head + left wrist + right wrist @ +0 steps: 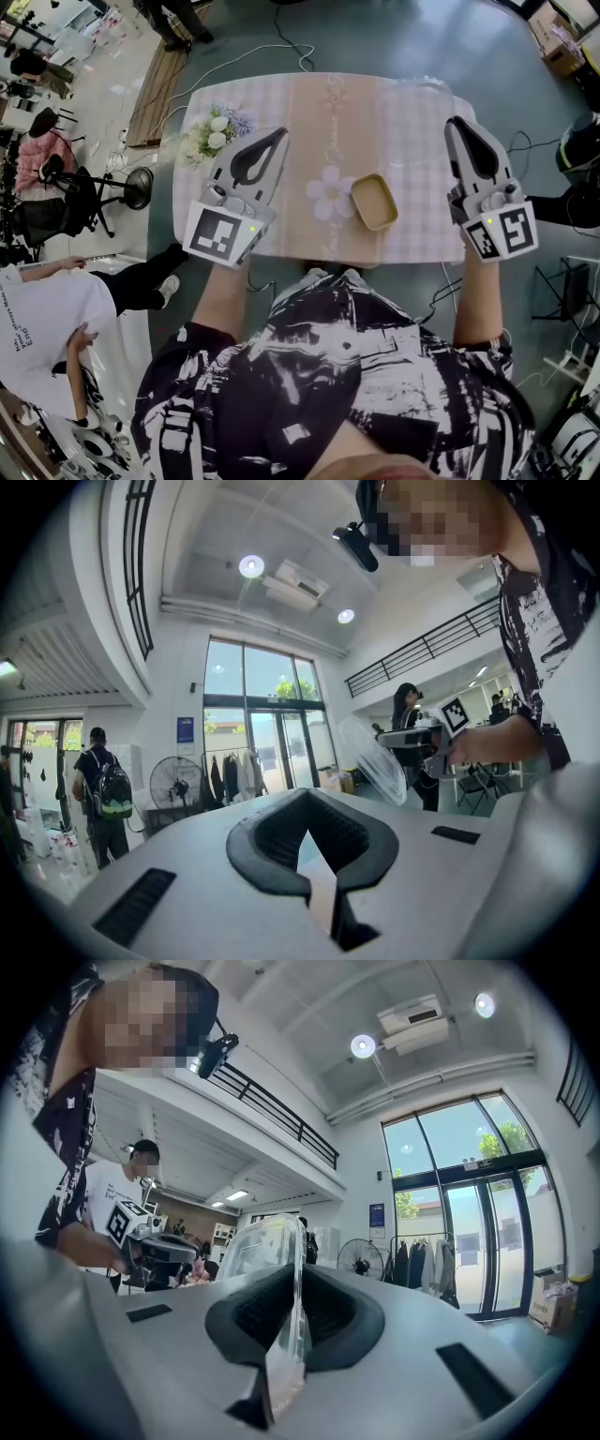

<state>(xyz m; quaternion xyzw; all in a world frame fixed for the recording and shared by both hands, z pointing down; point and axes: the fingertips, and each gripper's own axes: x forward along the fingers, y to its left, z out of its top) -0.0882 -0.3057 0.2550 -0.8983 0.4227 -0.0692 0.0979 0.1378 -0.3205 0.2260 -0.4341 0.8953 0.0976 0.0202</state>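
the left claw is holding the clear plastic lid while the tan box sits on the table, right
Not quite. The clear plastic lid is clamped in the right claw, not the left claw, as the right gripper view shows. The tan box does sit on the table.

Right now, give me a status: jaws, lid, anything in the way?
Right gripper jaws shut on clear lid. Left gripper shut, empty. Tan box open on table, flowers at its corner.

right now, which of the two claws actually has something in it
The right claw: a clear plastic lid stands clamped edge-on between its jaws. The left claw is closed with nothing between its jaws.
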